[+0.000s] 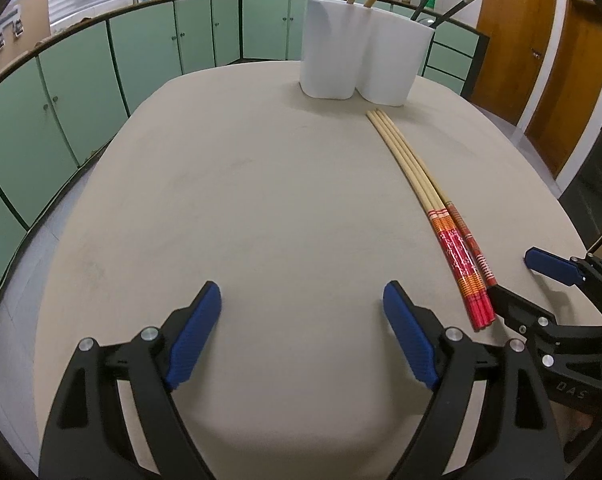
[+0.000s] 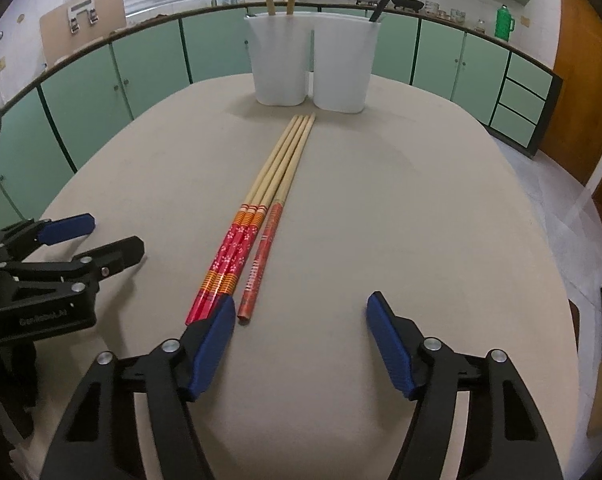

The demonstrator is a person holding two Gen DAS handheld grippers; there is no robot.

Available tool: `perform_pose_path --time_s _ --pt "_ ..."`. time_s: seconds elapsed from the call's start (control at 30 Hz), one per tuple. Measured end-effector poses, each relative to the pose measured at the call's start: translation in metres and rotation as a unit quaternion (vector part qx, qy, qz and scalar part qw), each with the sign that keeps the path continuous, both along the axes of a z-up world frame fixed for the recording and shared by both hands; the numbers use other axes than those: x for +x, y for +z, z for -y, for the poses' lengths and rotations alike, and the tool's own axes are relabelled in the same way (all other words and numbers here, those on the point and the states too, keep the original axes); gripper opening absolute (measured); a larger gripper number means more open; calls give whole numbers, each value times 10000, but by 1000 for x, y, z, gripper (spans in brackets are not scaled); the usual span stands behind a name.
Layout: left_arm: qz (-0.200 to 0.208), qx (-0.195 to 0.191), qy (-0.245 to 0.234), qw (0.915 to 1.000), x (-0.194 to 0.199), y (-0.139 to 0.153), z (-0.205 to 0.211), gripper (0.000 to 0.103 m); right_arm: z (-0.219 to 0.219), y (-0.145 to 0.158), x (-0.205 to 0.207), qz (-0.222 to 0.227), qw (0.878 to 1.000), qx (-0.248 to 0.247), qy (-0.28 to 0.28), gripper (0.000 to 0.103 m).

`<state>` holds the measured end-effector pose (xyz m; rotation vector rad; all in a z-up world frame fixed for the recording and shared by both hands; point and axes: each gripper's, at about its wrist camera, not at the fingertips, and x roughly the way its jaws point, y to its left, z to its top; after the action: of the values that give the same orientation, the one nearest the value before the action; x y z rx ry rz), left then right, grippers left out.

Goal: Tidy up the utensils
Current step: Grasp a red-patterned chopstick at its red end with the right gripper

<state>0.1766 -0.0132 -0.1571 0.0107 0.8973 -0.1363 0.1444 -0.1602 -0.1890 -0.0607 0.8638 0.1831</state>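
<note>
left gripper [image 1: 301,336]: bottom centre of left wrist view, jaws spread wide, nothing between them, bare surface [image 1: 241,200] under it
right gripper [image 2: 301,344]: bottom centre of right wrist view, wide open, holds nothing; left pad [image 2: 213,344] just beside or over the red ends of the chopsticks, contact unclear
chopsticks [image 2: 261,216]: four lying side by side mid-frame, three with red floral handles, one orange-red patterned [image 2: 261,256]; tips point at the holder
holder [image 2: 313,64]: white, two compartments, top centre; left compartment has two wooden sticks, right has dark ones
step: likely about to pick a chopstick, none lifted yet
risk 1: sticks touch each other, so closing on one may drag or roll its neighbours
risk 2: thin round stick could slip or pivot in the pads if grabbed at the very end
risk 3: patterned odd one could land in the wrong compartment
</note>
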Motion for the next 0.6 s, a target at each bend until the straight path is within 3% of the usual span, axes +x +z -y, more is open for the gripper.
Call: perform_pose_path --time_s 0.3,0.6 --pt "1 -7 -7 10000 1 0 1 82 -2 2 -1 25 9999 151 55 45" --pt "1 92 -40 10000 2 0 4 82 -7 1 2 5 9988 381 298 8"
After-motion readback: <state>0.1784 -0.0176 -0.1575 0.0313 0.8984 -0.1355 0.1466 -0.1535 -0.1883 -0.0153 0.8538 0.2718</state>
